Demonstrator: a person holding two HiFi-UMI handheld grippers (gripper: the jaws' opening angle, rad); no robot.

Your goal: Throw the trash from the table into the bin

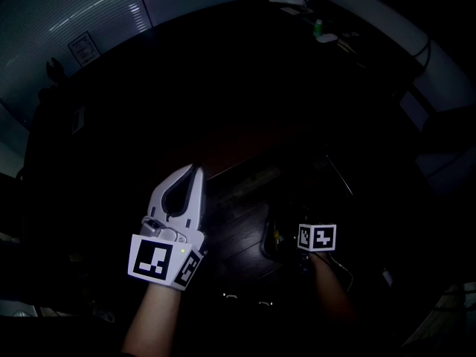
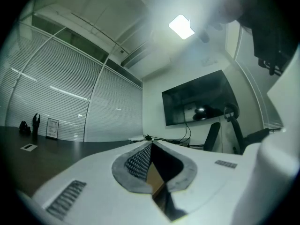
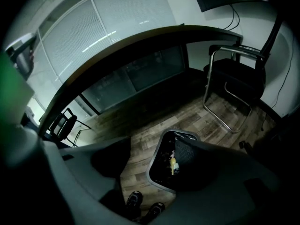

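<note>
A dim meeting room holds a dark curved table above a wooden floor. By the table's near edge, the left gripper is clenched on nothing. The right gripper is spread wide and empty over the bin, which stands on the floor with yellow trash inside.

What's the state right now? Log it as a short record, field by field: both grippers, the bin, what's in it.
left gripper: jaws together, nothing between them
right gripper: jaws apart, empty, angled down toward the bin
bin position: on the wooden floor, seen through the gap between the right gripper's jaws
bin contents: trash inside, including a yellow piece
nearby: chair beyond the bin; shoes at its near side
</note>
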